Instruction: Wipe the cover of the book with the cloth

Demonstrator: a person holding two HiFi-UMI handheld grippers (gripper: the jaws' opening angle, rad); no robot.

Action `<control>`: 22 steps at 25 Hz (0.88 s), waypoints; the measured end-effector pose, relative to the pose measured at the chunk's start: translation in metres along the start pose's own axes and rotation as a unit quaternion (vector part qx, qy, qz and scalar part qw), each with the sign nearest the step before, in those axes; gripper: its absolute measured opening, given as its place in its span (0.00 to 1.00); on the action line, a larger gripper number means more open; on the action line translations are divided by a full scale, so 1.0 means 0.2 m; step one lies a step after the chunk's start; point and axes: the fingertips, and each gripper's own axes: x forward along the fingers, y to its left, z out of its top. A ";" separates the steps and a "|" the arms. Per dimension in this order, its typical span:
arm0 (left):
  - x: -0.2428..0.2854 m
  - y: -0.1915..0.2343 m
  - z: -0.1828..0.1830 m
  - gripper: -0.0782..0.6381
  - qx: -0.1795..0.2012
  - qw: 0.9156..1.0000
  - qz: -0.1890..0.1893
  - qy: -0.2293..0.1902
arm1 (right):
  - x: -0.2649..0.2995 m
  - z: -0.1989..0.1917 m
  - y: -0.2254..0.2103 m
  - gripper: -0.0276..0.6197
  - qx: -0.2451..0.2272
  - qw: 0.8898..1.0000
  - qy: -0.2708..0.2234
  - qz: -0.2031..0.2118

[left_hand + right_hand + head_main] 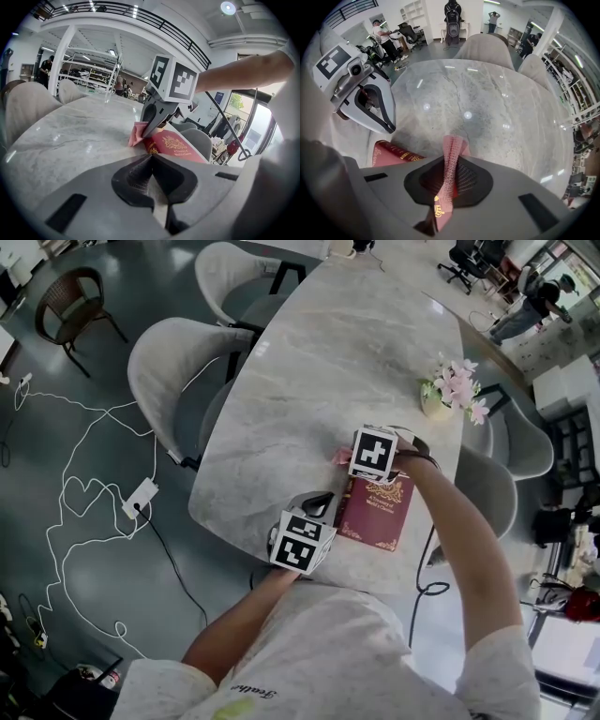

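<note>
A dark red book (377, 512) with gold print lies flat near the marble table's (319, 362) front edge. My right gripper (349, 457) is over the book's far end, shut on a pink cloth (339, 456). In the right gripper view the cloth (451, 161) runs between the shut jaws, with the book (391, 152) beneath. The left gripper view shows the cloth (136, 133) hanging at the far edge of the book (174, 144). My left gripper (323, 505) is shut with nothing in it, its tips (152, 157) at the book's near left edge; I cannot tell whether they touch it.
A small pot of pink flowers (452, 388) stands at the table's right side. Pale upholstered chairs (173, 381) line the left edge. White cables and a power strip (141, 498) lie on the floor to the left.
</note>
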 end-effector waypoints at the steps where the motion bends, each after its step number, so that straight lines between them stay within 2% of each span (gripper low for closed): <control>1: 0.00 0.00 0.00 0.12 0.000 1.000 0.001 -0.001 | 0.00 0.00 0.01 0.07 -0.001 1.000 0.000 0.001; 7: -0.04 0.01 -0.01 0.12 -0.001 1.000 0.008 -0.004 | 0.01 0.02 0.09 0.07 0.000 1.000 -0.002 0.024; 22: -0.16 -0.03 -0.10 0.12 -0.007 1.000 0.019 -0.004 | 0.02 0.06 0.26 0.07 -0.019 0.999 -0.004 0.034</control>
